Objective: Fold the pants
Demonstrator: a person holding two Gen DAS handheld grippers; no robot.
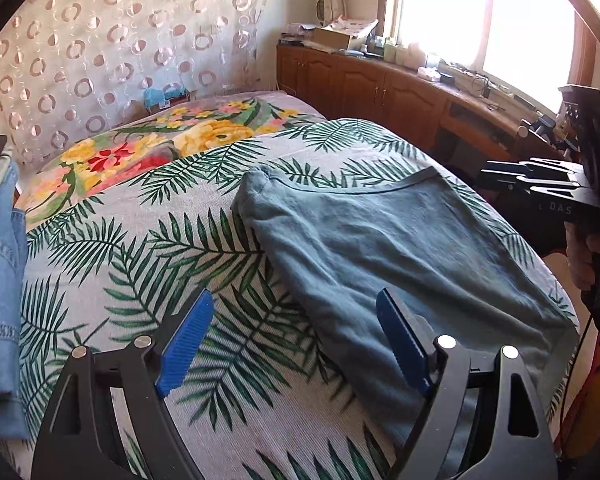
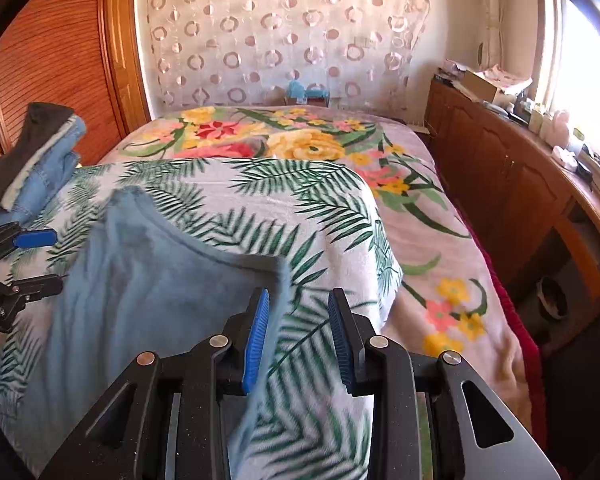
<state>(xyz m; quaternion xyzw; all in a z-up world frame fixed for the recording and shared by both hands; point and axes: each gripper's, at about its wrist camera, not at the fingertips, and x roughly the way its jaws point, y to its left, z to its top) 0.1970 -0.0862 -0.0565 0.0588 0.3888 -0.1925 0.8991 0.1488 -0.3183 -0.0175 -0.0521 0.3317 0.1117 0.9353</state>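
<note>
**Pants lie flat, both jaws empty**

Ahead of both pairs of jaws, on the bed (image 1: pixel 204 216) with its fern-print cover, lie the blue-grey pants (image 1: pixel 380 240), already doubled into a broad panel. The left gripper (image 1: pixel 296 344) has its jaws spread wide with nothing between them, its right pad just over the near edge of the cloth. The right gripper (image 2: pixel 298 340) stands partly open, pinching nothing, the cloth's edge just beside its left pad. The fabric looks soft, light and limp, likely to sag and crease; corners or the hemmed edge seem the best holds. The long axis appears to run from near the left jaws away toward the far bunched end.
</note>
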